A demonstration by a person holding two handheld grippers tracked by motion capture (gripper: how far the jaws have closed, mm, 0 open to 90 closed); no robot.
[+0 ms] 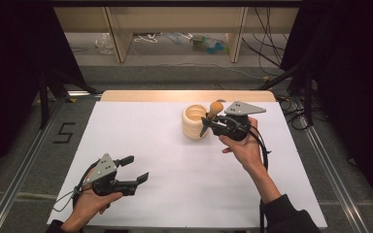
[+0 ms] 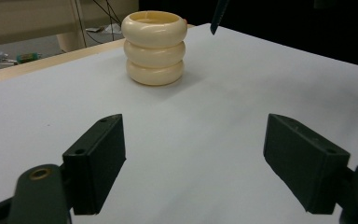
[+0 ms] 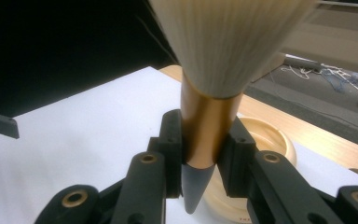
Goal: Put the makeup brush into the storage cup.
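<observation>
Brush (image 3: 209, 126) clamped in right tool (image 1: 212, 121) | beside holder (image 1: 195, 122) | left tool (image 1: 135, 168) wide open, unladen

Two tools: the left tool (image 1: 135, 168) and the right tool (image 1: 205, 122). Two hands, a left hand (image 1: 90, 201) and a right hand (image 1: 243, 145). One brush (image 3: 214, 70). One cream holder (image 2: 154, 46), made of three stacked rings. One white worktop (image 1: 175, 165) under them all.
</observation>
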